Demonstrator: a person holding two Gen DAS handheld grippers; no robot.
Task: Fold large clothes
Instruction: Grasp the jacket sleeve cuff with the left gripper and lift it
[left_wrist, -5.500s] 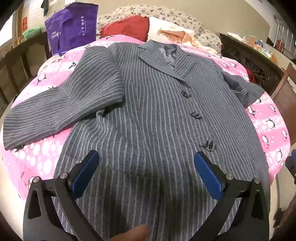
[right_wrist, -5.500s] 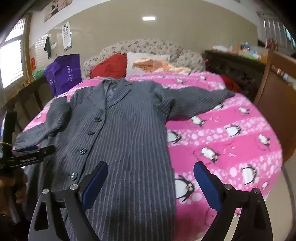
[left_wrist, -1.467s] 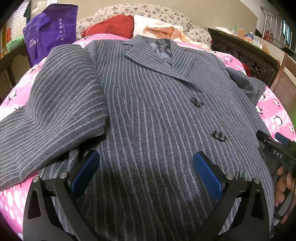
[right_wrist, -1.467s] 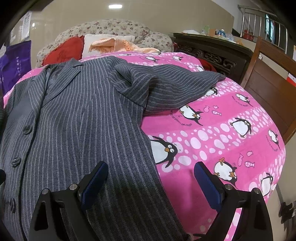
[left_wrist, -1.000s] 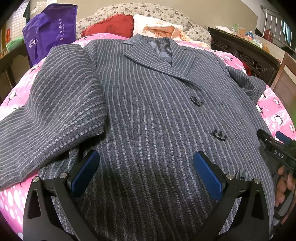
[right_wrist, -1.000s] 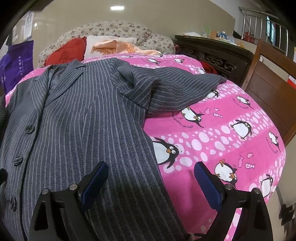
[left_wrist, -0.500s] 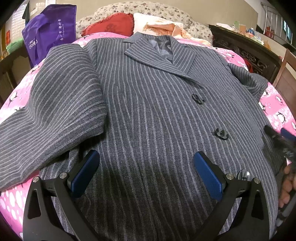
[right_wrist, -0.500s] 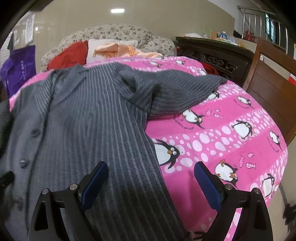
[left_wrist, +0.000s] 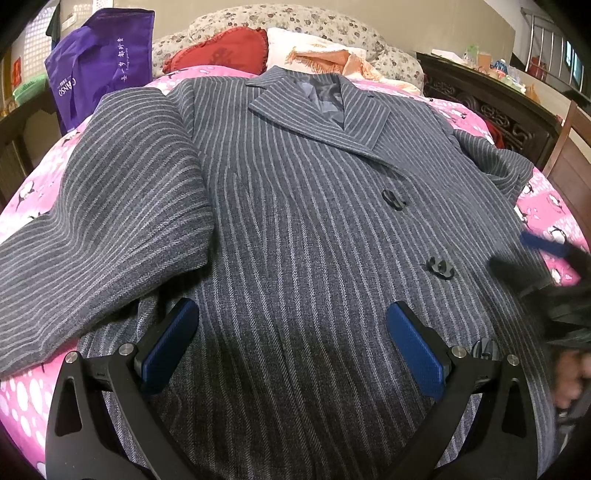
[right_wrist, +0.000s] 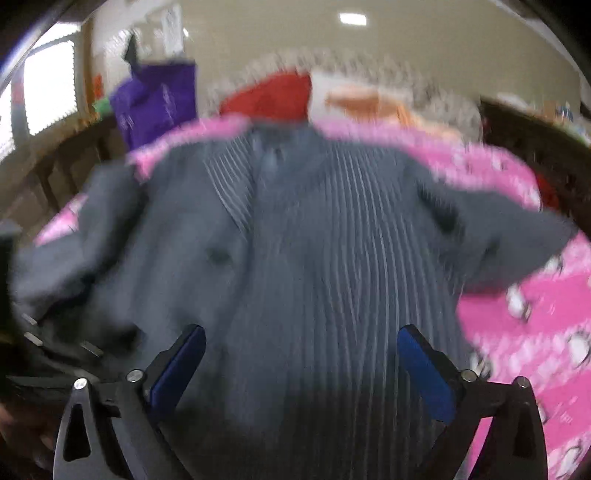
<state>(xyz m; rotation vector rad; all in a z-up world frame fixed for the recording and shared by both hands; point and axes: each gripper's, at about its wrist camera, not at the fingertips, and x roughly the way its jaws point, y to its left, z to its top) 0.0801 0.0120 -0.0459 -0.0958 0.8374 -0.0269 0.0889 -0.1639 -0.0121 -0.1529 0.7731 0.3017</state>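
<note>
A large grey pinstriped coat lies face up and buttoned on a pink penguin-print bedspread, collar toward the pillows. One sleeve is spread out to the left, the other to the right. My left gripper is open and empty, low over the coat's lower front. My right gripper is open and empty over the coat; its view is motion-blurred. It shows blurred at the right edge of the left wrist view.
A purple bag stands at the back left. A red pillow and an orange-and-white cloth lie at the head of the bed. Dark carved wooden furniture and a wooden chair stand on the right.
My right gripper has swung quickly left, from the coat's right edge to face its middle. My left gripper has barely moved. Both stay open.
</note>
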